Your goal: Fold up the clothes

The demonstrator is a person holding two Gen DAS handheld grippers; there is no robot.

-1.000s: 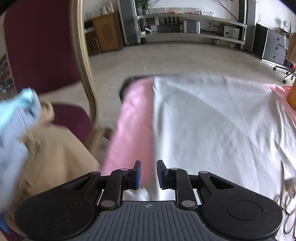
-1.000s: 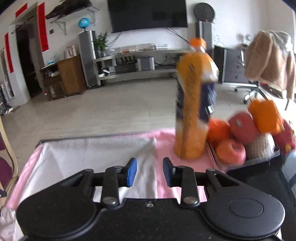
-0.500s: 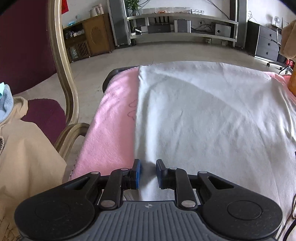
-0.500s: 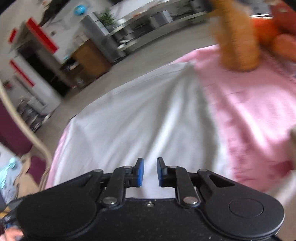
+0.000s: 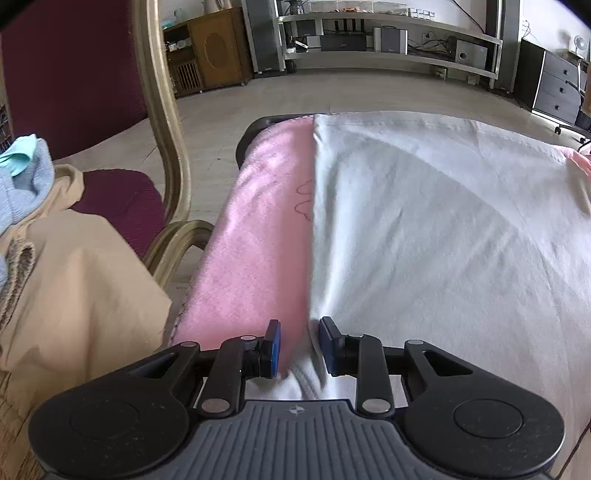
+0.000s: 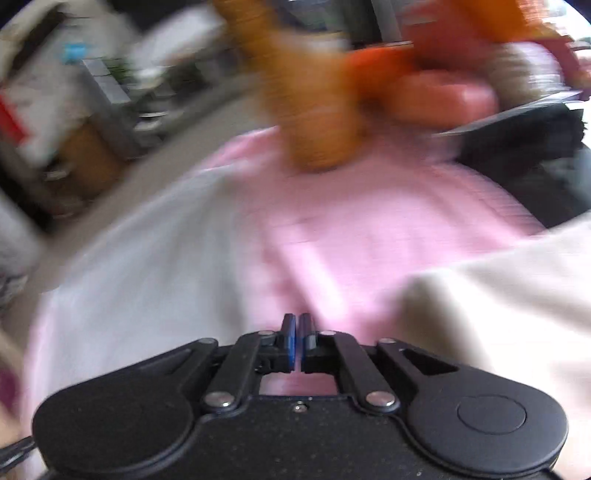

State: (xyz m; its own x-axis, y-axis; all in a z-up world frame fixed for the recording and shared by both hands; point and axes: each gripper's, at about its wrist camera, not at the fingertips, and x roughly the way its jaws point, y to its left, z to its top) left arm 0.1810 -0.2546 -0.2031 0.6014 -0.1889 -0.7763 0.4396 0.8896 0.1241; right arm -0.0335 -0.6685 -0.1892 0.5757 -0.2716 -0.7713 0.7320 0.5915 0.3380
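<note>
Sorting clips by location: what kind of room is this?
Most likely a home living room: a long media shelf with speakers, a wooden cabinet, and a maroon chair beside the cloth-covered table.

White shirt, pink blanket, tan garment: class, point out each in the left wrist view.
White shirt (image 5: 443,229): left wrist view, flat middle of the cloth.
Pink blanket (image 5: 255,240): left wrist view, bare strip beside the shirt.
Tan garment (image 5: 74,288): left wrist view, broad front fold.

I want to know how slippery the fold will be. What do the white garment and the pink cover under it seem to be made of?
The white garment looks like thin, matte woven or jersey cotton: it lies flat with soft, shallow creases and a stitched hem along its far edge. The pink cover looks like fleece or terry: its surface is fuzzy and napped, with no sheen. That nap probably grips the garment somewhat.
</note>
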